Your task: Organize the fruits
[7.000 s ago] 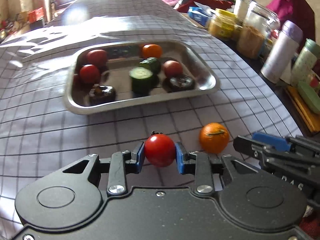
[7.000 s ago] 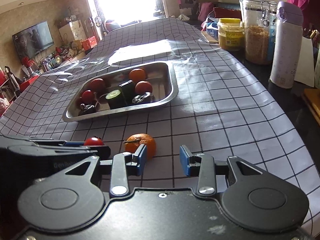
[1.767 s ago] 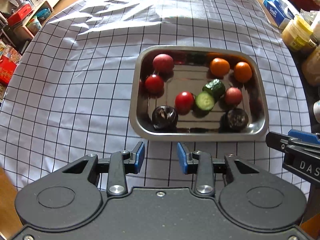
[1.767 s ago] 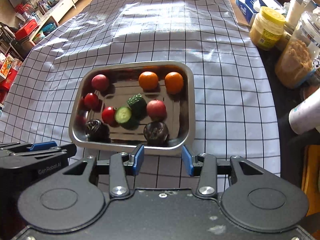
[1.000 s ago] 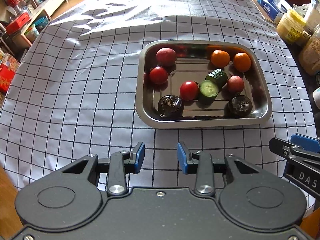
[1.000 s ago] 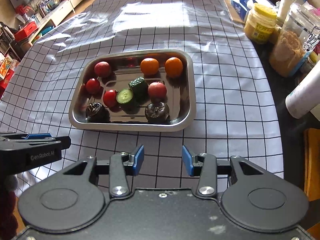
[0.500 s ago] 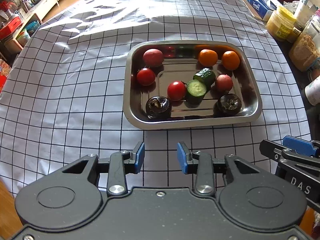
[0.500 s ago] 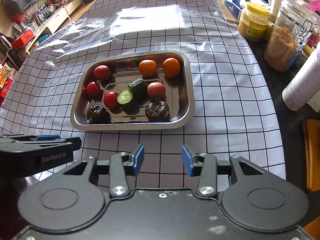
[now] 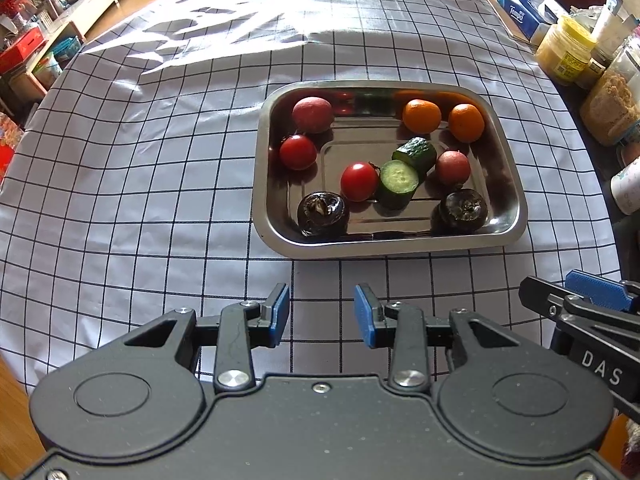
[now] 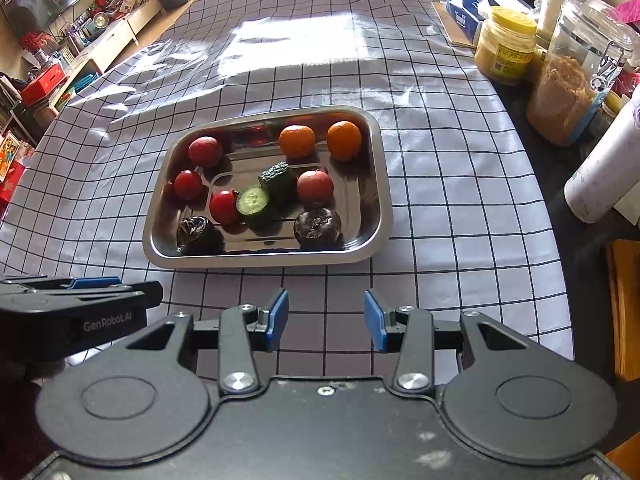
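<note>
Left wrist cam shows my left gripper (image 9: 321, 312) hovering above the checked tablecloth (image 9: 140, 160), blue pads parted a bit with nothing between them. Same deal for my right gripper (image 10: 326, 318): slightly apart, empty. All the fruit sits in the steel tray (image 9: 400, 248) just ahead: two oranges (image 9: 422, 115) side by side at the far right, tomatoes (image 9: 359, 181) toward the left, two cucumber chunks (image 9: 398, 184) touching in the middle, and two dark round fruits (image 9: 322, 210) along the near edge. Jars (image 10: 506, 46) stand off to the right.
</note>
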{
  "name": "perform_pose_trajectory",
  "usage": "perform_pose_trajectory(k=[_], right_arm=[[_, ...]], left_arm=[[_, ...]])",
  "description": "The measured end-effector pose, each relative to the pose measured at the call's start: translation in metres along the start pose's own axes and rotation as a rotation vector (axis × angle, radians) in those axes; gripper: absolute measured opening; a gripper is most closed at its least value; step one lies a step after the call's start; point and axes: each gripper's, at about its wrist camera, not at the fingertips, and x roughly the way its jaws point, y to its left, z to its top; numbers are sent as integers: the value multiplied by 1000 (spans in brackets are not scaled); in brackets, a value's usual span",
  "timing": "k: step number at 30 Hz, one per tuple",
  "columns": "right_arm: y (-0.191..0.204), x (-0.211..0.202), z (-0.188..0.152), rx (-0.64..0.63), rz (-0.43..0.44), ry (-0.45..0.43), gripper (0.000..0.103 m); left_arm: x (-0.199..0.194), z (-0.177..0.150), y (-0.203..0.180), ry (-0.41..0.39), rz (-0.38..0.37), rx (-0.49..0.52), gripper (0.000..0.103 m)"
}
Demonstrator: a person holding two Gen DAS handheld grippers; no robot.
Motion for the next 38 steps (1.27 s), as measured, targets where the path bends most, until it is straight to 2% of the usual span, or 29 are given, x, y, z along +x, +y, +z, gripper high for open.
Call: perform_pose_trajectory(k=[38], right_arm=[[4, 17, 4, -9, 4, 50, 44]], left_arm=[[13, 2, 0, 53, -3, 9, 46]])
